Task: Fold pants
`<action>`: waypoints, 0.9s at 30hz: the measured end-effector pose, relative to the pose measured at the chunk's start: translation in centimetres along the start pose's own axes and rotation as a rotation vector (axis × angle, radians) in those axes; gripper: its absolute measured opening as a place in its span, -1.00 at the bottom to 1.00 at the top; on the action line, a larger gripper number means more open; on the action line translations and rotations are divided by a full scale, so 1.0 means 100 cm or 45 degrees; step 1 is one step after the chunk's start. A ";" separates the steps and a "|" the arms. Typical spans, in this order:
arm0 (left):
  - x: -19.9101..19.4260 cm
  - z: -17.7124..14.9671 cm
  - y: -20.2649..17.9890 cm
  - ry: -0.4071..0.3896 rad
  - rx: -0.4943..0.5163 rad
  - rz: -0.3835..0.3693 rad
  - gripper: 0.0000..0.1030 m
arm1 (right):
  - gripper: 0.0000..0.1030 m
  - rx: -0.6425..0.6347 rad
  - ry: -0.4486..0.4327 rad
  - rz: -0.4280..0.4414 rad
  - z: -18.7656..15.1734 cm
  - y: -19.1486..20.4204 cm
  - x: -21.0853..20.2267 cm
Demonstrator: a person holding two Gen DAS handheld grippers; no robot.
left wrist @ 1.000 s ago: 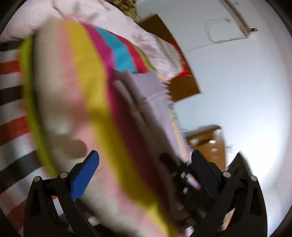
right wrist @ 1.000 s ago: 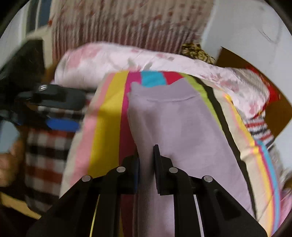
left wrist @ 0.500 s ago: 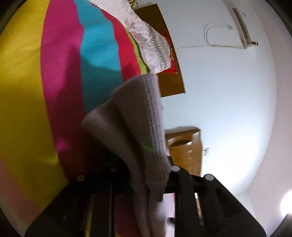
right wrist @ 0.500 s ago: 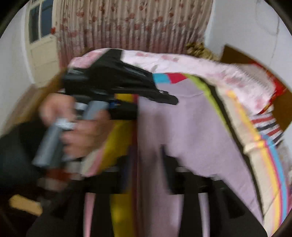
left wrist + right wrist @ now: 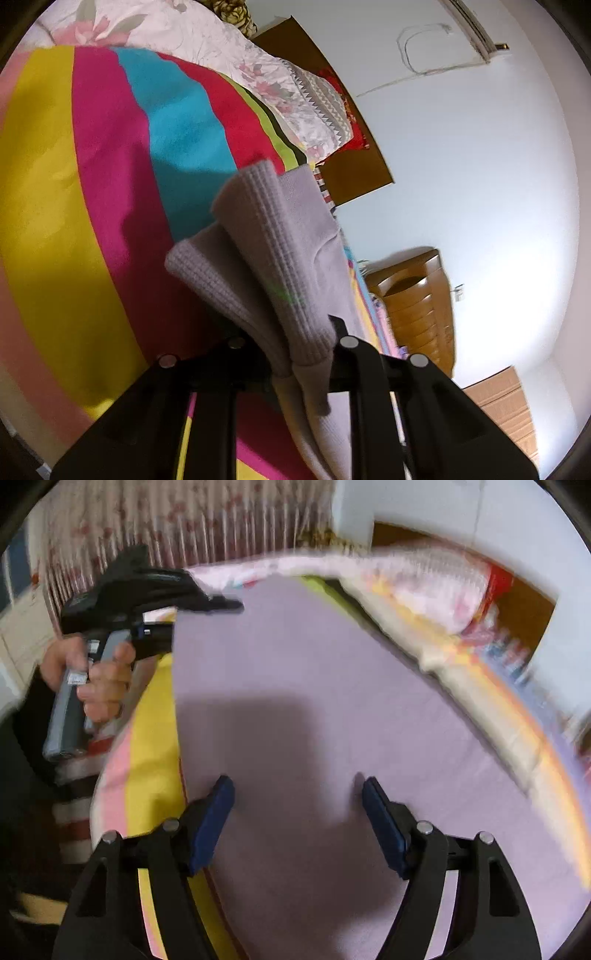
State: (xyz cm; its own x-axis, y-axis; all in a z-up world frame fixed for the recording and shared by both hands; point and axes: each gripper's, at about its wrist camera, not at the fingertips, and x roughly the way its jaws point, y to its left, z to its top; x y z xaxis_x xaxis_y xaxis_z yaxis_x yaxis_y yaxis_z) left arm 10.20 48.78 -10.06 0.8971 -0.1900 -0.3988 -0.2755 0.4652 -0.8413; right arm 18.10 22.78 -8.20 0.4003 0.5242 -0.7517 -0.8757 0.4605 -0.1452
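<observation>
Lilac knit pants (image 5: 325,716) lie lengthwise along the striped blanket (image 5: 92,177) on the bed.
Left gripper (image 5: 291,343) is clenched on a bunched ribbed edge; right gripper (image 5: 295,805) hangs spread wide over flat cloth, blanket bare at both sides.

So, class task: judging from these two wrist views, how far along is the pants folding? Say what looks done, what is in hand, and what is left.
Done: the lilac pants lie spread flat on the striped blanket. In hand: the left gripper is shut on a bunched ribbed edge of the pants, while the right gripper hovers open over the cloth, holding nothing. Left: no finished fold shows, so carrying that edge across and smoothing it down probably remains.
</observation>
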 end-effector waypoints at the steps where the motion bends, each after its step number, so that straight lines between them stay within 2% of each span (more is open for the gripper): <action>1: -0.003 -0.003 -0.005 -0.003 0.019 0.032 -0.70 | 0.39 -0.004 0.000 -0.018 0.000 0.002 0.000; 3: -0.014 -0.007 -0.029 -0.029 0.097 0.096 -0.70 | 0.39 0.007 0.016 -0.029 -0.002 0.002 -0.007; 4: -0.017 -0.009 -0.044 -0.049 0.145 0.117 -0.70 | 0.39 0.010 0.019 -0.001 -0.005 0.000 -0.014; 6: -0.025 -0.017 -0.086 -0.090 0.311 0.164 -0.70 | 0.39 0.059 -0.037 0.125 -0.012 -0.009 -0.038; 7: -0.028 -0.026 -0.120 -0.106 0.458 0.202 -0.70 | 0.43 0.144 -0.126 0.182 -0.024 -0.024 -0.066; 8: -0.028 -0.038 -0.154 -0.114 0.602 0.223 -0.70 | 0.49 0.207 -0.182 0.190 -0.031 -0.038 -0.085; 9: -0.028 -0.048 -0.176 -0.117 0.691 0.227 -0.70 | 0.60 0.258 -0.224 0.177 -0.038 -0.051 -0.101; 10: -0.026 -0.067 -0.210 -0.114 0.828 0.228 -0.70 | 0.64 0.329 -0.280 0.132 -0.052 -0.069 -0.122; 12: -0.018 -0.102 -0.255 -0.100 1.016 0.216 -0.70 | 0.64 0.447 -0.359 0.040 -0.078 -0.105 -0.157; 13: -0.010 -0.133 -0.284 -0.074 1.152 0.196 -0.70 | 0.64 0.530 -0.392 -0.034 -0.097 -0.128 -0.177; 15: 0.008 -0.179 -0.312 -0.023 1.305 0.168 -0.68 | 0.67 0.657 -0.449 -0.168 -0.128 -0.161 -0.210; 16: 0.022 -0.214 -0.326 0.041 1.388 0.127 -0.67 | 0.67 0.751 -0.490 -0.265 -0.152 -0.182 -0.235; 17: 0.034 -0.241 -0.332 0.107 1.446 0.096 -0.65 | 0.67 0.802 -0.515 -0.315 -0.165 -0.192 -0.249; 19: 0.066 -0.322 -0.336 0.318 1.642 0.045 -0.53 | 0.67 0.927 -0.579 -0.443 -0.202 -0.212 -0.284; 21: 0.086 -0.373 -0.325 0.509 1.721 -0.004 -0.33 | 0.67 1.011 -0.593 -0.526 -0.228 -0.226 -0.302; 22: 0.096 -0.404 -0.314 0.666 1.729 -0.051 -0.30 | 0.67 1.052 -0.579 -0.558 -0.243 -0.231 -0.310; 23: 0.100 -0.416 -0.305 0.719 1.738 -0.054 -0.20 | 0.67 1.074 -0.564 -0.573 -0.253 -0.233 -0.314; 25: 0.086 -0.425 -0.298 0.697 1.724 -0.090 0.09 | 0.67 1.098 -0.534 -0.559 -0.269 -0.233 -0.315; 27: 0.059 -0.403 -0.295 0.616 1.582 -0.198 0.71 | 0.67 1.111 -0.472 -0.462 -0.278 -0.230 -0.298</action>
State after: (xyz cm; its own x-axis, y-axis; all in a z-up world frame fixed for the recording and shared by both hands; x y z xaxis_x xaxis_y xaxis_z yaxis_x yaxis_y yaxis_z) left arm 9.73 -0.92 -2.26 0.6075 -0.4767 -0.6353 0.5430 0.8330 -0.1058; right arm 18.82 -23.36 -0.32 0.7912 0.3697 -0.4871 -0.2414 0.9207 0.3068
